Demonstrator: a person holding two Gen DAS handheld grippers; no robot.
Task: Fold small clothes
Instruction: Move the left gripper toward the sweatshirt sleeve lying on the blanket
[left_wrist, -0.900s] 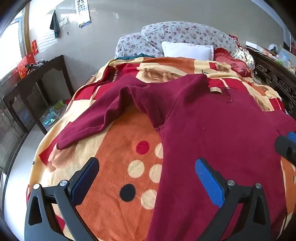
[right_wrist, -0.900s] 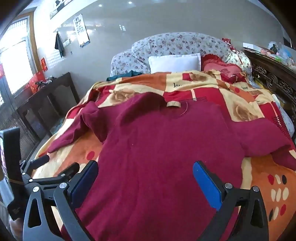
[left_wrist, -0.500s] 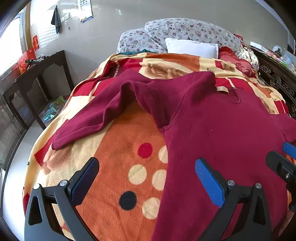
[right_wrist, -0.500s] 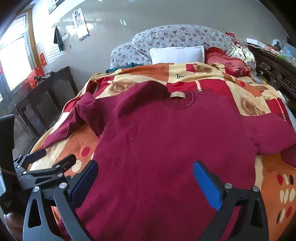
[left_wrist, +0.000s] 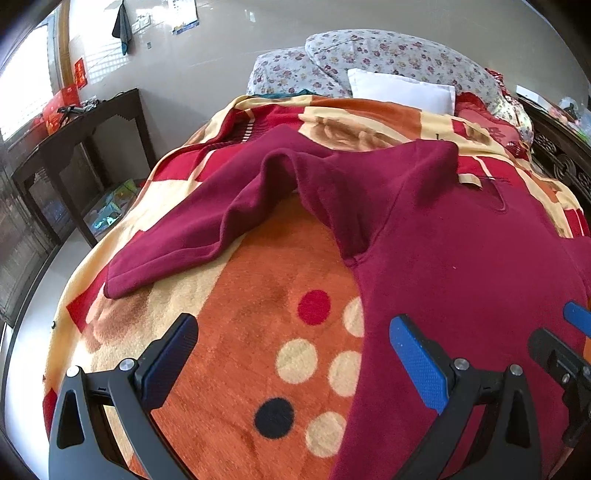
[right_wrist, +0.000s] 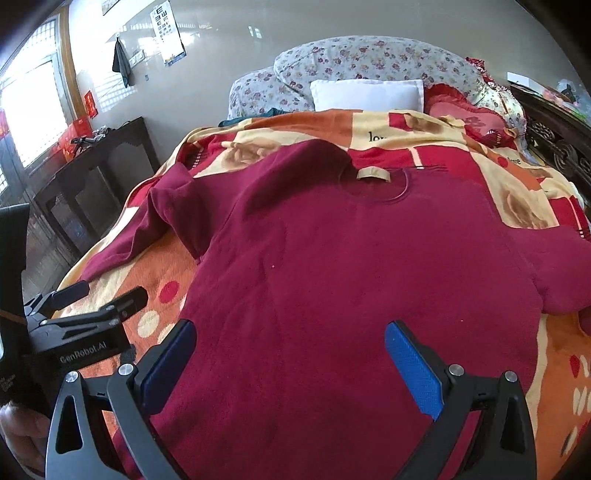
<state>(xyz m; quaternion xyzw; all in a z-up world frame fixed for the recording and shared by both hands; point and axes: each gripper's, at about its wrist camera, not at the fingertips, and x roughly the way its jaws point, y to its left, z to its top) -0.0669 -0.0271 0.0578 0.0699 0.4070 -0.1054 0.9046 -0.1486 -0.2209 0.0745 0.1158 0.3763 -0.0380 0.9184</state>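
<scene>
Below, both hand-held grippers gape empty; the sweater's hem is cut off.

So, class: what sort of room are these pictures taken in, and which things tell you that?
Most likely a home bedroom: a bed under a patterned blanket, pillows at its head, a dark side table by the wall.

We see a plain dark maroon sweater with a beige neck label on a blanket of orange, cream and red blocks with red, cream and black dots. At the blanket's far edge lie grey floral pillows and a white pillow. Our gripper pads are blue.
</scene>
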